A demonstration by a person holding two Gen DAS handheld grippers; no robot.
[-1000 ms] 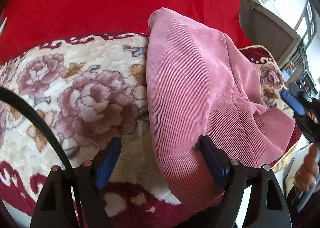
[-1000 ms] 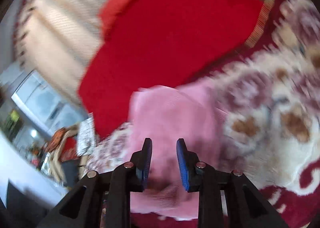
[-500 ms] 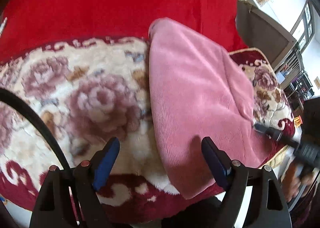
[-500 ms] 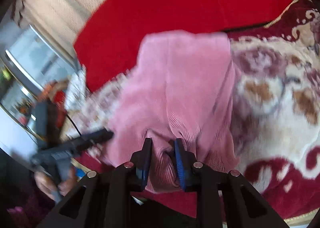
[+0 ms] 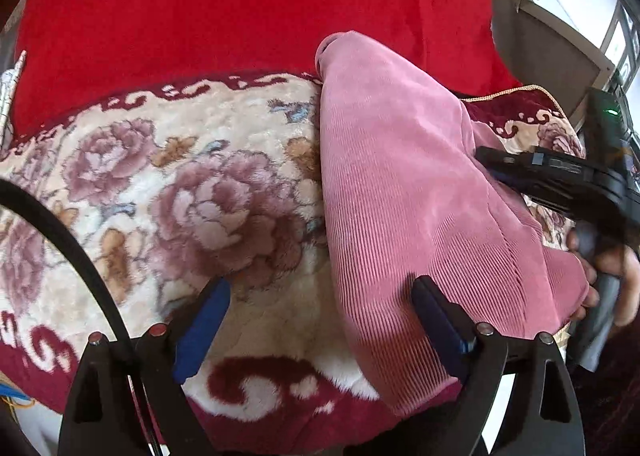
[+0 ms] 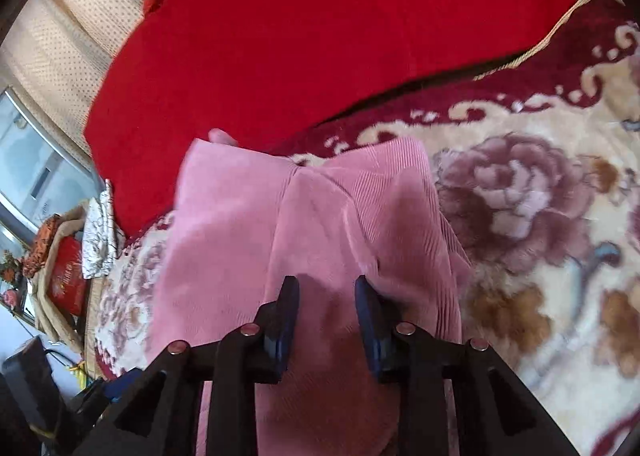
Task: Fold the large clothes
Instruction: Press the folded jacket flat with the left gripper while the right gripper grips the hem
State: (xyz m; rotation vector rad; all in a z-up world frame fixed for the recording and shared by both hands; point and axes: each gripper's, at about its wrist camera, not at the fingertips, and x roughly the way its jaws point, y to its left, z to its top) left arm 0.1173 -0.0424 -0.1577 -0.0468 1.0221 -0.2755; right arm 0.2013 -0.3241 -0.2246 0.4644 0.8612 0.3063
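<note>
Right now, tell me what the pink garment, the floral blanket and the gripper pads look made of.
Pink garment: looks like fine corduroy, matte, with narrow parallel ribs and soft folds.
Floral blanket: seems a plush fleece or pile fabric; fuzzy nap, printed roses blurring at the edges.
Gripper pads: blue, smooth, probably rubber or soft plastic, mounted on black rigid plastic fingers; exact material cannot be told.

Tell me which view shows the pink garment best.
Left wrist view: the pink garment lies in a long folded strip on the floral blanket, its far end and side edge visible. The right wrist view shows it close up, bunched, its near part hidden behind the right hand-held gripper.
</note>
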